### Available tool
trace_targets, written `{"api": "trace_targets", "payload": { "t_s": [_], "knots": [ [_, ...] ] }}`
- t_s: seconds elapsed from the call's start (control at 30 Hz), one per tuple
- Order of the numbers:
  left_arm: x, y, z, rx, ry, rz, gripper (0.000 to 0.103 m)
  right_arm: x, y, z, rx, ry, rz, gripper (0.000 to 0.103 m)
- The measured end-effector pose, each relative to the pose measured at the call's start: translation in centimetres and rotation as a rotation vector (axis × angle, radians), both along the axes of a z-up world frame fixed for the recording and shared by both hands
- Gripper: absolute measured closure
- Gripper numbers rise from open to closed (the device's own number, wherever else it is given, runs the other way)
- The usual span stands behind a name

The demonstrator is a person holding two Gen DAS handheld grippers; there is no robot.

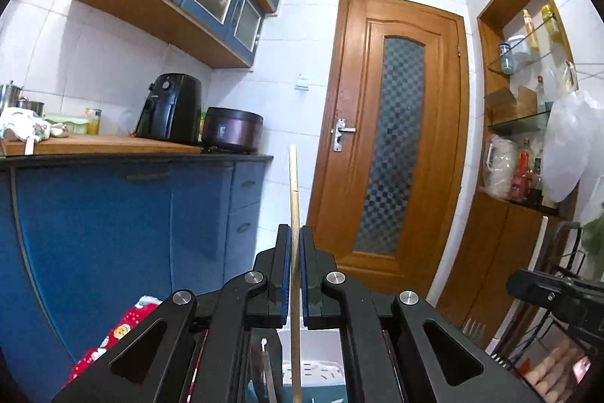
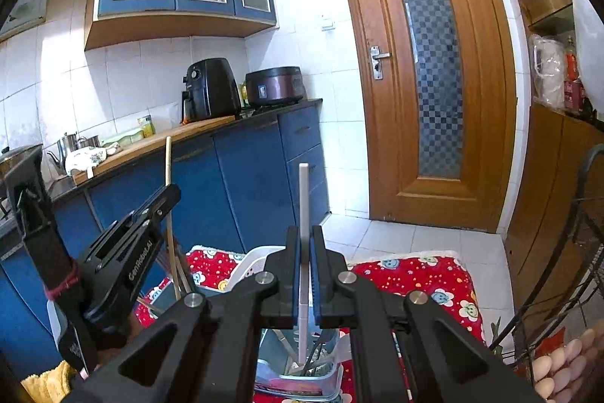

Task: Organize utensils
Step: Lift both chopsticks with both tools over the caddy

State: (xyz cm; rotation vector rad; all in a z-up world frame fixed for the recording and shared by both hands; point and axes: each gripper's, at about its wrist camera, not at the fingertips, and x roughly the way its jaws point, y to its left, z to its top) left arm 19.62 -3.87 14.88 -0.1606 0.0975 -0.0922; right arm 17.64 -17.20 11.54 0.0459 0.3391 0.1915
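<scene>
Left wrist view first: a wooden chopstick stands upright, pinched between the pads of the left hand-held gripper, its top reaching above the fingertips and its lower end running down towards a white basket below. In the right wrist view, a pale grey stick, probably a chopstick or a utensil handle, is clamped the same way in the right hand-held gripper; its lower end hangs over a clear container holding more utensils. Both grippers are clenched on their sticks, jaws nearly together. The left one also shows at the left of the right wrist view, tilted, with its wooden stick poking up past the fingertips.

My reading is that each hand is carrying one piece, lifted from the pile and headed for a sorted spot. To do this well, keep both grips firm, since thin round sticks swivel easily between flat pads. Hold the two sticks apart so they do not knock together. Lower each tip into its compartment before letting go, as a release from height would likely bounce the piece out. The basket and container sit on a red flowered cloth near the blue cabinets, so the drop-off is close.
</scene>
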Motion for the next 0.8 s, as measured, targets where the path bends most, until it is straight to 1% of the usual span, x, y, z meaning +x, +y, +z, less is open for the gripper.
{"api": "trace_targets", "payload": {
  "t_s": [0.2, 0.47, 0.7, 0.77, 0.8],
  "knots": [
    [-0.1, -0.5, -1.8, 0.03, 0.0, -0.004, 0.099, 1.1, 0.4, -1.4, -0.015, 0.028, 0.008, 0.097],
    [0.0, -0.2, -2.9, 0.017, 0.037, -0.006, 0.099, 1.8, 0.9, -3.1, -0.023, 0.082, 0.019, 0.097],
    [0.1, -0.1, -3.5, 0.005, 0.087, -0.036, 0.099, 2.0, 0.7, -3.7, 0.014, 0.123, 0.027, 0.096],
    [-0.1, -0.1, -3.5, 0.002, 0.096, -0.042, 0.097, 1.9, 0.7, -3.8, 0.028, 0.131, 0.031, 0.095],
    [-0.2, 0.0, -3.5, -0.003, 0.097, -0.043, 0.094, 1.9, 0.7, -3.8, 0.032, 0.132, 0.027, 0.092]
  ]
}}
